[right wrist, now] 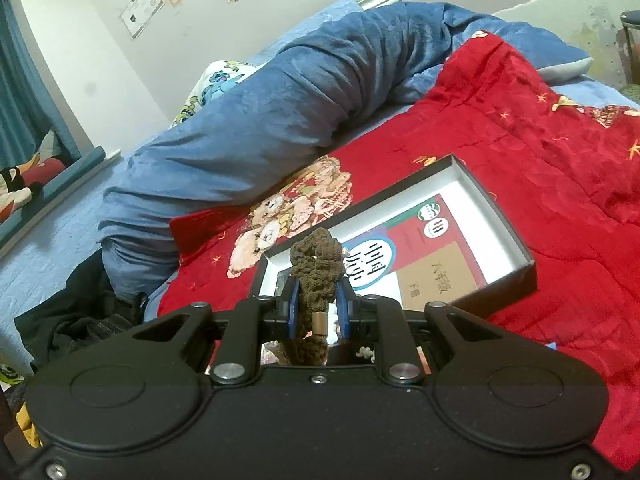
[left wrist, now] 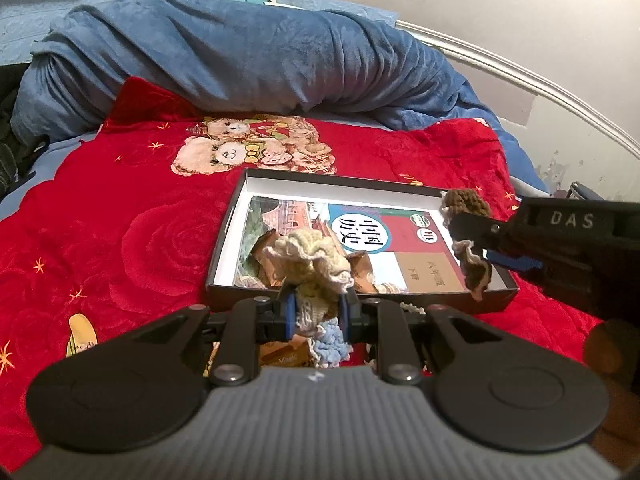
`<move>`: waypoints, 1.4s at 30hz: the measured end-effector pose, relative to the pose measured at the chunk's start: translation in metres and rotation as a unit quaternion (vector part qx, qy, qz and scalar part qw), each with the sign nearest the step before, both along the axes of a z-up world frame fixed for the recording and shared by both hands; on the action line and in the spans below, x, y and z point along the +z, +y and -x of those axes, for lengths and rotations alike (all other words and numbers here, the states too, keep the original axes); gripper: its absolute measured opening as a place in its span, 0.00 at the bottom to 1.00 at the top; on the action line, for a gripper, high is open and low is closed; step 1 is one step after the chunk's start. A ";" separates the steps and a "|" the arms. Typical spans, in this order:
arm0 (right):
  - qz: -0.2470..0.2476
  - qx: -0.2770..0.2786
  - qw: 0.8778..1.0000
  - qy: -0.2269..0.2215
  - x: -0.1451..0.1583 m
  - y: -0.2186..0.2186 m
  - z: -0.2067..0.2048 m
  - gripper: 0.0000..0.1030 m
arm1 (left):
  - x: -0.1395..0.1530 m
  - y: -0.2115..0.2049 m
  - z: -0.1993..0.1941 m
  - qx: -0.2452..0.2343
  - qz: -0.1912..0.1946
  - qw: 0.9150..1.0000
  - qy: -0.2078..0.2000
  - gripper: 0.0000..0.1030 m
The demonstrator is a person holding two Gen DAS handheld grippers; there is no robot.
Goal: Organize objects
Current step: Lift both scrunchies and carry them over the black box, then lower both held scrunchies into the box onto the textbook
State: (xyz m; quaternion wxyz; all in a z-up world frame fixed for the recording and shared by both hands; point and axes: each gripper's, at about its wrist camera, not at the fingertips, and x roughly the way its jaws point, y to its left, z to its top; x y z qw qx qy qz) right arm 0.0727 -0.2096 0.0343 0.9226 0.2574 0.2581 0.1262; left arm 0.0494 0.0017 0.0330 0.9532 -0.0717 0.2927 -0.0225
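Observation:
A shallow black box with a white inside lies on the red blanket and holds a book with a red, white and tan cover. My left gripper is shut on a cream crocheted piece with a light blue part below, held over the box's near edge. My right gripper is shut on a brown crocheted piece that has a small metal band. In the left wrist view that right gripper comes in from the right, over the box's right end, with the brown piece in it.
A red blanket with a bear print covers the bed. A rolled blue quilt lies behind the box. Dark clothes sit at the bed's left side. A wall with a white rail runs behind the bed.

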 end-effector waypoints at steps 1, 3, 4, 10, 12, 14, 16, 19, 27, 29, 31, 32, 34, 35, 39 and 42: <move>0.001 0.002 1.000 -0.001 0.000 0.000 -0.001 0.19 | 0.000 0.000 -0.001 0.000 0.000 1.000 -0.001 0.24; -0.001 0.000 1.000 -0.002 0.000 -0.001 -0.001 0.19 | -0.002 -0.001 -0.003 0.001 -0.003 1.000 0.002 0.24; -0.005 0.001 1.000 -0.002 0.000 -0.002 -0.001 0.19 | -0.003 -0.002 -0.004 0.001 -0.006 1.000 0.004 0.24; -0.015 0.009 1.000 -0.003 0.000 -0.006 -0.004 0.19 | -0.004 -0.007 -0.007 -0.002 -0.023 1.000 0.003 0.24; -0.016 0.012 1.000 -0.006 0.002 -0.007 -0.006 0.19 | -0.002 -0.008 -0.007 -0.002 -0.022 1.000 -0.001 0.24; -0.017 0.012 1.000 -0.009 0.004 -0.008 -0.007 0.19 | 0.001 -0.007 -0.007 -0.002 -0.017 1.000 -0.008 0.24; -0.019 0.009 1.000 -0.013 0.006 -0.012 -0.009 0.18 | 0.004 -0.005 -0.007 0.000 -0.012 1.000 -0.012 0.24; -0.025 0.002 1.000 -0.012 0.007 -0.018 -0.014 0.18 | 0.009 -0.003 -0.009 0.001 -0.005 1.000 -0.015 0.24; -0.035 -0.012 0.999 0.022 -0.001 -0.031 -0.036 0.18 | 0.020 -0.007 -0.023 0.000 -0.006 1.000 -0.023 0.24; -0.038 -0.014 0.999 0.029 -0.004 -0.031 -0.044 0.18 | 0.021 -0.009 -0.026 0.001 -0.010 1.000 -0.020 0.24; -0.035 -0.015 0.999 0.030 -0.005 -0.030 -0.050 0.18 | 0.021 -0.010 -0.028 0.002 -0.015 1.000 -0.017 0.24; -0.031 -0.015 0.999 0.030 -0.005 -0.028 -0.052 0.18 | 0.021 -0.010 -0.030 0.001 -0.018 1.000 -0.015 0.24; -0.031 -0.012 0.999 0.031 -0.006 -0.027 -0.055 0.18 | 0.021 -0.012 -0.034 0.001 -0.022 1.000 -0.012 0.24; -0.035 -0.010 0.999 0.032 -0.007 -0.027 -0.056 0.18 | 0.020 -0.012 -0.037 0.000 -0.023 1.000 -0.011 0.24; -0.033 -0.004 0.999 0.040 -0.012 -0.024 -0.064 0.19 | 0.016 -0.017 -0.055 0.001 -0.022 1.000 -0.002 0.24; -0.041 -0.002 0.998 0.045 -0.015 -0.025 -0.071 0.19 | 0.015 -0.023 -0.071 -0.004 -0.015 1.000 -0.002 0.24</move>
